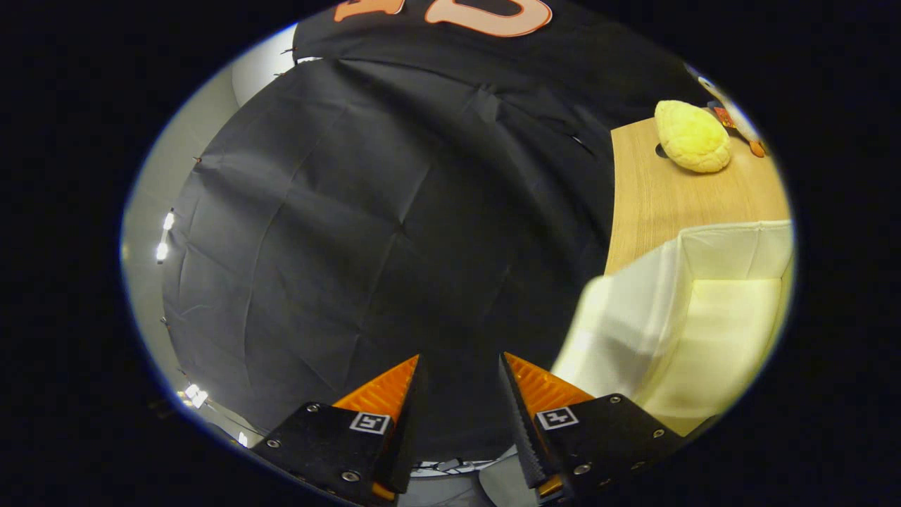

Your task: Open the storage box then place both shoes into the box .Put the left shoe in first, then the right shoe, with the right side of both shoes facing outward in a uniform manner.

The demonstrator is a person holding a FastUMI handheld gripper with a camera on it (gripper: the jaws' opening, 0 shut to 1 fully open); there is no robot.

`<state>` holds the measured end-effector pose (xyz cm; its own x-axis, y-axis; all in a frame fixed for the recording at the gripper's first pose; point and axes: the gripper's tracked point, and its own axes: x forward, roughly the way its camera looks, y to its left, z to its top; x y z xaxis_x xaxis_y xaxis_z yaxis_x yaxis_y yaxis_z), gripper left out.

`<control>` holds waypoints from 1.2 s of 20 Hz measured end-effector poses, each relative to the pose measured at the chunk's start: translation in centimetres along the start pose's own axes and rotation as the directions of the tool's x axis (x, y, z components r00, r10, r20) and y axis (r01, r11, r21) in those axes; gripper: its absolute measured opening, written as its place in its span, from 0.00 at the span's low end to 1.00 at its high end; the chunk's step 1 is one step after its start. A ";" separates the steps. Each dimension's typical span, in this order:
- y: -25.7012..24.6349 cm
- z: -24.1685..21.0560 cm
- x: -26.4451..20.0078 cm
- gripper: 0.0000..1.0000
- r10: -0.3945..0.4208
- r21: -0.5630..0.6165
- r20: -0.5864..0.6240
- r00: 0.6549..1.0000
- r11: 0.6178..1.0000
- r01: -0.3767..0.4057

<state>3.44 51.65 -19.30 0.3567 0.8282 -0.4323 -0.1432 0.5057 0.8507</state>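
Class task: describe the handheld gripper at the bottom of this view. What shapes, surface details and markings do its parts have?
The gripper has two wedge-shaped fingers with ribbed faces and toothed inner edges, tapering to points. Each sits on a black angular mounting block fastened with small silver screws. Each block carries a small square black-and-white marker tag.

At the bottom centre of the frame the claw (459, 366) shows as two wedge-shaped fingers (383, 387) that taper to thin tips, their inner faces cut with fine saw-like ridges and their outer faces ribbed. The two stand apart with an empty gap between them. Each finger sits in a dark, flat-sided block (320, 440) at the lower edge, studded with small silver screws and carrying a small white square sticker (370, 422) printed with a black blocky pattern near the finger's root.
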 end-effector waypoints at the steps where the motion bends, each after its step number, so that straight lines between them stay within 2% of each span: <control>1: -0.7 -0.1 -1.1 0.64 -0.021 -0.018 0.010 1.000 1.000 0.021; 4: -3.2 0.3 -4.1 0.80 -0.082 -0.055 0.050 0.995 0.995 0.084; 6: -5.6 1.3 -6.6 0.85 -0.128 -0.072 0.086 0.988 0.988 0.134; 9: -8.5 1.7 -11.2 0.86 -0.177 -0.072 0.134 0.975 0.980 0.187; 15: -13.4 3.7 -19.9 0.87 -0.236 0.041 0.243 0.941 0.972 0.233; 19: -18.8 4.1 -26.4 0.87 -0.346 0.046 0.322 0.882 0.936 0.350; 24: -27.6 -0.1 -32.4 0.87 -0.550 0.054 0.292 0.783 0.826 0.561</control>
<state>-4.27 10.86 -28.82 0.6274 0.2995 -0.7188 0.1311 0.8693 0.4766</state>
